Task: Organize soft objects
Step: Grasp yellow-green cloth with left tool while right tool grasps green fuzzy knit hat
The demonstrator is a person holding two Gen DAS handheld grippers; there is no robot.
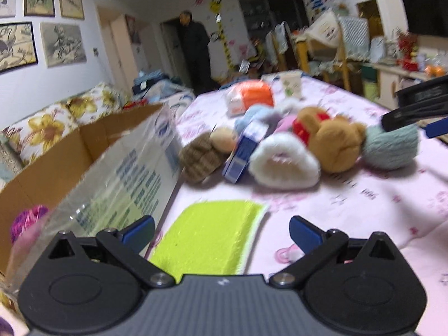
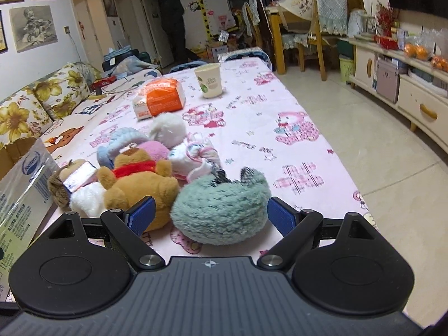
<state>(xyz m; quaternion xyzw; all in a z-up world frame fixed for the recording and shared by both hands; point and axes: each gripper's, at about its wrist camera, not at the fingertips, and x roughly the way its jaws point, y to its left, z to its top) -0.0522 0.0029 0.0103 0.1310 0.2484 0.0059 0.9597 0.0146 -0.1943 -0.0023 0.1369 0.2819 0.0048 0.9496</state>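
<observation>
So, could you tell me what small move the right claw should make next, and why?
Probably ease forward and close: the right claw is open with the green fluffy earmuffs between its fingers, not yet gripped, and the cardboard box waits to the left.

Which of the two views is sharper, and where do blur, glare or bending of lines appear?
The right wrist view is sharper: the green fluffy ball between the open right tool fingers shows clear fibres. The left wrist view is motion-blurred: the brown bear and the yellow-green cloth look smeared, and the taped cardboard box shows glare. Both views bend straight lines near the edges.
</observation>
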